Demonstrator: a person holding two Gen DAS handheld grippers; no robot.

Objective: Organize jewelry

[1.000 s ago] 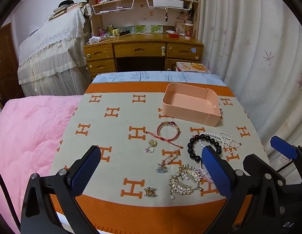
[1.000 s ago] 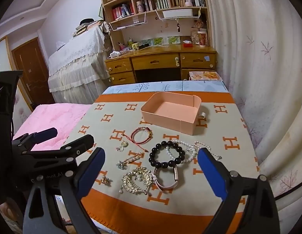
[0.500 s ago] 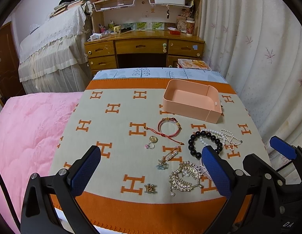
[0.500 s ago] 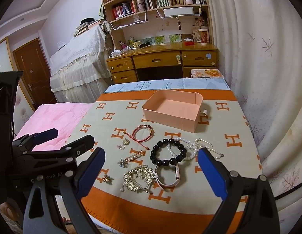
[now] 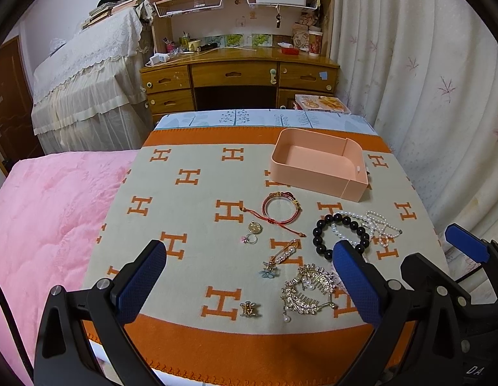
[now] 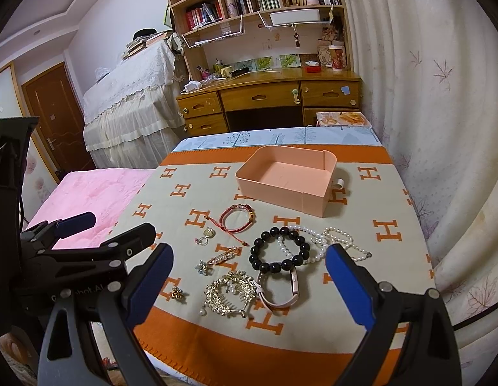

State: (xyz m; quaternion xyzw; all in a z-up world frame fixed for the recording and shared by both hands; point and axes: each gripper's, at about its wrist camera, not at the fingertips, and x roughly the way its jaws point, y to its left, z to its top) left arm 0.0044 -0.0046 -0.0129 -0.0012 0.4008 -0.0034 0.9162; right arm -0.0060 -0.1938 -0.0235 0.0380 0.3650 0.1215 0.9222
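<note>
Jewelry lies on an orange-and-beige H-patterned cloth [image 5: 191, 193]. There is a red cord bracelet [image 5: 279, 207], a black bead bracelet [image 5: 319, 225], a pearl necklace [image 5: 377, 225], a gold hair comb [image 5: 308, 289], a pearl hairpin [image 5: 284, 252], a ring [image 5: 250, 239] and a small gold clip [image 5: 249, 308]. A pink watch [image 6: 281, 302] lies beside the comb [image 6: 229, 292]. An empty peach tray [image 5: 313, 181] stands behind them. My left gripper [image 5: 249, 257] hovers open above the cloth's front edge. My right gripper [image 6: 249, 254] is open beside it, holding nothing.
A pink quilt [image 5: 46, 212] covers the bed to the left of the cloth. White curtains [image 5: 426, 96] hang close on the right. A wooden desk with drawers [image 5: 239, 80] and bookshelves stands beyond the far edge. The left gripper [image 6: 113, 225] shows at the left of the right wrist view.
Both grippers have drawn slightly back and up, so a little more of the cloth's front edge shows. The jewelry and the tray have not moved. Both grippers stay open.
</note>
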